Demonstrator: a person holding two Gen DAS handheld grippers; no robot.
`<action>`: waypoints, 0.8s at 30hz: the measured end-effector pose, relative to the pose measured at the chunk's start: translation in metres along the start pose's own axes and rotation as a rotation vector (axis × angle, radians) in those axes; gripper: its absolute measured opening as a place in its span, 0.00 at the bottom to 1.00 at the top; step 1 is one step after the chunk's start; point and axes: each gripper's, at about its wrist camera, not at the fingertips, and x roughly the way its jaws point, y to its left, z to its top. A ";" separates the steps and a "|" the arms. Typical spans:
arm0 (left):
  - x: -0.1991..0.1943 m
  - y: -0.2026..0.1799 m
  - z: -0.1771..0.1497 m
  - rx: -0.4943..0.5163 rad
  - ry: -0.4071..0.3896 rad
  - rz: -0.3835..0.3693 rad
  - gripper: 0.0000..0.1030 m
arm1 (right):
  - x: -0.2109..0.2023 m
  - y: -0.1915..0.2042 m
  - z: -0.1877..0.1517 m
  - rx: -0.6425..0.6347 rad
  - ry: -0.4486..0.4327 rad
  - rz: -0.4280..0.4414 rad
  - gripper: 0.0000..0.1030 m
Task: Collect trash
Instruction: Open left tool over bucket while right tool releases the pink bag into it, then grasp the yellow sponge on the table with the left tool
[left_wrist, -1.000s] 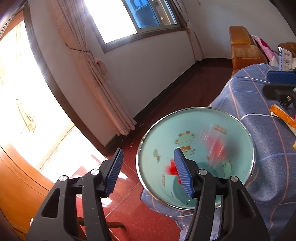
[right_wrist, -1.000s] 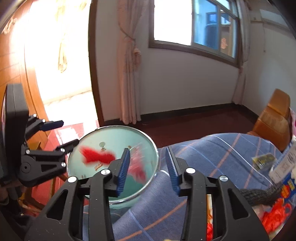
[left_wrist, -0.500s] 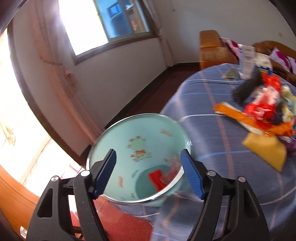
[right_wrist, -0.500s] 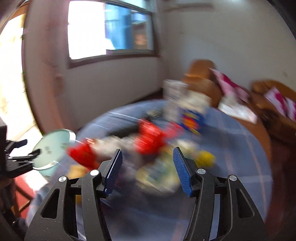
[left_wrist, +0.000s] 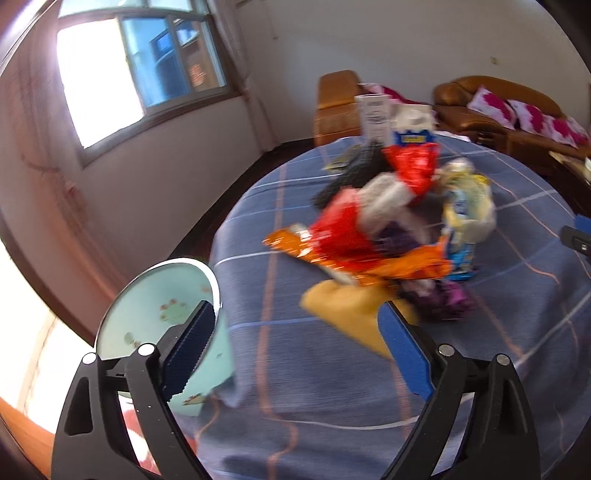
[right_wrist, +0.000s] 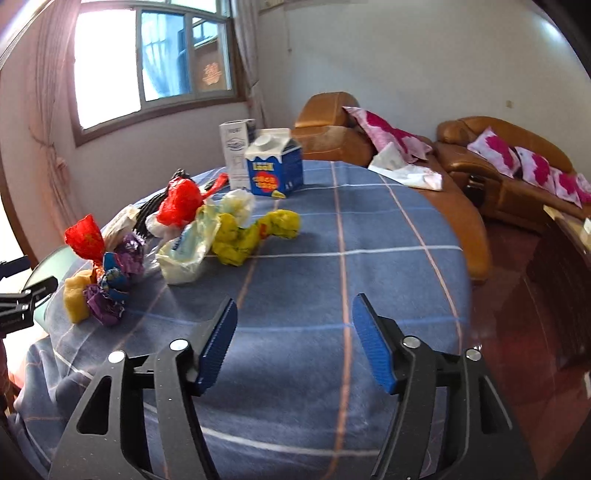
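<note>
A: Left wrist view, items?
B: Left tool (left_wrist: 295, 339): jaws wide apart, just been opening, nothing clamped; bare cloth between the blue pads. Desk (left_wrist: 295, 387): round, under a blue checked cloth. Trash heap (left_wrist: 391, 229): blurred, at about 1 o'clock from the tool, on the cloth. In it: an orange snack wrapper (left_wrist: 354, 262), a red wrapper (left_wrist: 415, 166), a yellow lump (left_wrist: 343, 306) nearest the right pad, a pale bag (left_wrist: 469, 210), purple foil (left_wrist: 447, 299). Pale green bin (left_wrist: 162, 306): at 9 o'clock, beside the desk's edge, partly behind the left pad.

A: Right wrist view?
B: Right tool (right_wrist: 295, 343): jaws apart, just been opening, empty; it hangs over bare cloth. Same trash heap (right_wrist: 173, 236) at 10 to 11 o'clock, well apart from the pads. Listed: red wrapper (right_wrist: 85, 236), yellow lump (right_wrist: 75, 299), purple foil (right_wrist: 105, 306), crumpled yellow bag (right_wrist: 255, 232), pale bag (right_wrist: 188, 251), second red wrapper (right_wrist: 181, 201). Blue carton (right_wrist: 275, 170) and a white box (right_wrist: 236, 151): upright, touching or nearly so, at 12 o'clock near the far edge. Bin rim (right_wrist: 44, 266) at 9 o'clock, with the left tool's fingers (right_wrist: 22, 299) across it.

A: Surroundings?
B: Brown sofa (right_wrist: 509, 162) with pink cushions at 2 o'clock; window (right_wrist: 155, 62) at 11 o'clock.
</note>
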 end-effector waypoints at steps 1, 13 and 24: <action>-0.001 -0.006 0.001 0.016 -0.002 -0.002 0.86 | 0.000 0.001 -0.002 0.003 0.003 0.002 0.63; 0.015 0.043 -0.015 -0.001 0.055 0.173 0.95 | 0.000 0.009 -0.006 0.007 0.000 0.041 0.65; 0.013 0.048 -0.012 -0.103 0.063 0.092 0.91 | -0.001 0.013 -0.010 -0.004 -0.002 0.058 0.66</action>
